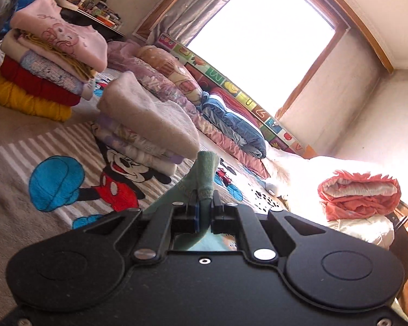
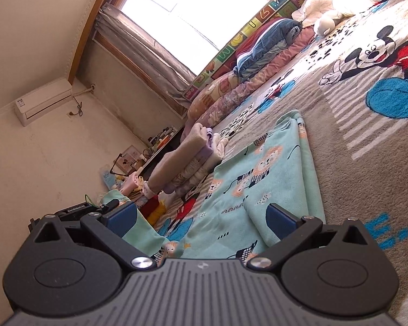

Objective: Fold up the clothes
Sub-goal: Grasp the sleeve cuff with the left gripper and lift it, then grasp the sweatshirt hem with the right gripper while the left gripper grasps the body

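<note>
**Folding under way, one garment in hand**

Stacks of finished clothes tell me most of the pile is already done. On the bed's cartoon blanket (image 1: 19, 141) sit two neat stacks: a taller stack (image 1: 46, 62) with a pink top over yellow knit, blue, red and yellow layers, and a nearer stack (image 1: 147, 130) topped by a beige fleece piece. Both look squared off and complete. By my judgement what remains is the mint-green garment (image 2: 261, 168), printed with small animals, which lies spread on the blanket just beside the nearer stack, with one side already lying doubled over along its length and the near part still loose and rumpled.

My left tool (image 1: 204, 206) is closed tight, its blue pads pinching a ribbed green edge (image 1: 205, 174) of that garment; the cloth pokes up past the fingertips and hangs below them, lifted clear of the bed. I take this to be a cuff or hem being carried across for the next fold.

My right tool (image 2: 201, 214) stands wide apart, holding nothing. Its blue pads (image 2: 281, 218) hover just over the near end of the garment, one at each side of the cloth, and I cannot tell whether they touch it.

Folding this piece down and setting it on a stack is not yet done.
</note>
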{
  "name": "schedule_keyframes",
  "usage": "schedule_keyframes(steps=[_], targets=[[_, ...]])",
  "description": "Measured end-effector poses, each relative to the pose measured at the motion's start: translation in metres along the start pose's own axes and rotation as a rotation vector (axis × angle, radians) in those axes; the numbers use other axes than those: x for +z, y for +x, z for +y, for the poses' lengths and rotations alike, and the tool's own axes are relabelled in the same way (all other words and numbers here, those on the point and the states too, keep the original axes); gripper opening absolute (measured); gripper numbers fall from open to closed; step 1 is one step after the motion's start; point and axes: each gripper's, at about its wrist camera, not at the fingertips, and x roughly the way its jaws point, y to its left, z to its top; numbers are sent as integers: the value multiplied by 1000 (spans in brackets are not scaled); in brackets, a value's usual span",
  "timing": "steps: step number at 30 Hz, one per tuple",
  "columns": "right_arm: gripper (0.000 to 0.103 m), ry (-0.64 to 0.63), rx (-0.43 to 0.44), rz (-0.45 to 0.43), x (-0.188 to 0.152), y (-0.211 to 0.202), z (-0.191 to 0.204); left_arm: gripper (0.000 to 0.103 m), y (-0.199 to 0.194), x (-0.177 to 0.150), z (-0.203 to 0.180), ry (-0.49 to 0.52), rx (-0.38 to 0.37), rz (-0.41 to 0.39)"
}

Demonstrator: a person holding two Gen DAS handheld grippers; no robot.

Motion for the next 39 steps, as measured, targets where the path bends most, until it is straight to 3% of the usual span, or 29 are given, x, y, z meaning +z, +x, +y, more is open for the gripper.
schedule_keyframes(steps=[7,12,16,21,26,28,29,32,36,39], targets=[[101,298,106,-53,15,-8,-45,4,12,-47,-85,229,-87,67],[101,504,155,-85,17,-5,-81,4,29,-81,-128,361,-108,125],[101,593,177,-96,18,-2,-101,4,46,-112,-161,484,-103,179],[101,610,196,-81,27,3,-113,4,68,-153,-185,602,-59,247],[101,654,223,-85,34,5,-127,7,86,-177,-192,661,-55,330],[101,665,229,-89,35,5,-130,32,89,-177,-190,630,-112,393],[101,666,229,-90,35,5,-131,38,84,-173,-188,602,-145,395],[101,644,211,-82,36,6,-128,42,60,-155,-178,581,-153,345],[101,547,132,-58,42,4,-117,42,19,-122,-142,527,-74,259],[100,422,37,-14,45,7,-101,42,-8,-104,-100,525,28,215]])
